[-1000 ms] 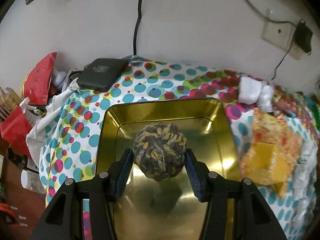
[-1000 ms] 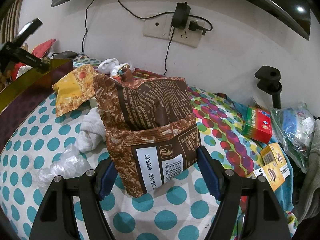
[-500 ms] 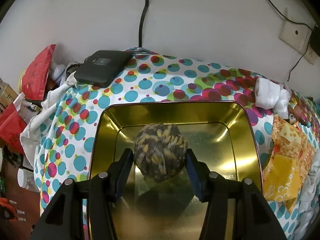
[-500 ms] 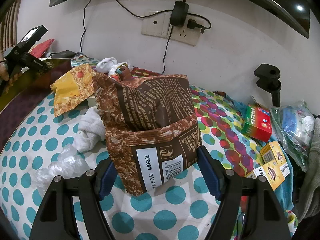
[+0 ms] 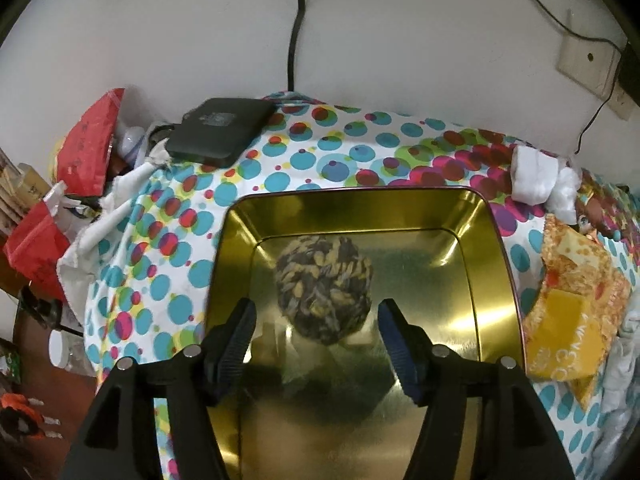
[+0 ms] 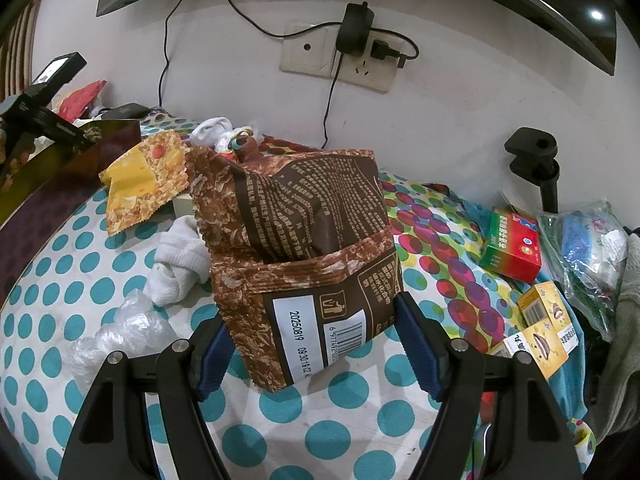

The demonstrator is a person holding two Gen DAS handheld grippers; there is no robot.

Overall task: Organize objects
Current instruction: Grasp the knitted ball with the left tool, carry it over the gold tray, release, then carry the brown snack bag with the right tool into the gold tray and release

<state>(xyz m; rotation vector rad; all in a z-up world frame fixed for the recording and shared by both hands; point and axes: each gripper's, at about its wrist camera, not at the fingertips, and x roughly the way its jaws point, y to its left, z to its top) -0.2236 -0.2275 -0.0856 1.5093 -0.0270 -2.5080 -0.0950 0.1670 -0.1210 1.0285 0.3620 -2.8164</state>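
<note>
Your left gripper (image 5: 312, 320) has just been opening, pads now clear of the ball (image 5: 324, 284) in the gold tin (image 5: 496, 280); lift straight out. Your right gripper (image 6: 312, 332) clamps the brown bag (image 6: 304, 248); bring it next.

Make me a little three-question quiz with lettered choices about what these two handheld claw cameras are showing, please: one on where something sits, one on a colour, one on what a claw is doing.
1. Where is the woven ball?
A. Inside the gold tin
B. On the black device
C. On the floor

2. What colour is the snack bag between the right gripper's jaws?
A. Blue
B. Brown
C. White

3. How do the left gripper's jaws stand?
A. Squeezing the ball
B. Apart, clear of the ball
C. Shut on nothing

Answers:
1 A: gold walls surround the ball.
2 B: its printed wrapper is brown.
3 B: gaps show on both sides of the ball; the jaws have just been opening.
</note>
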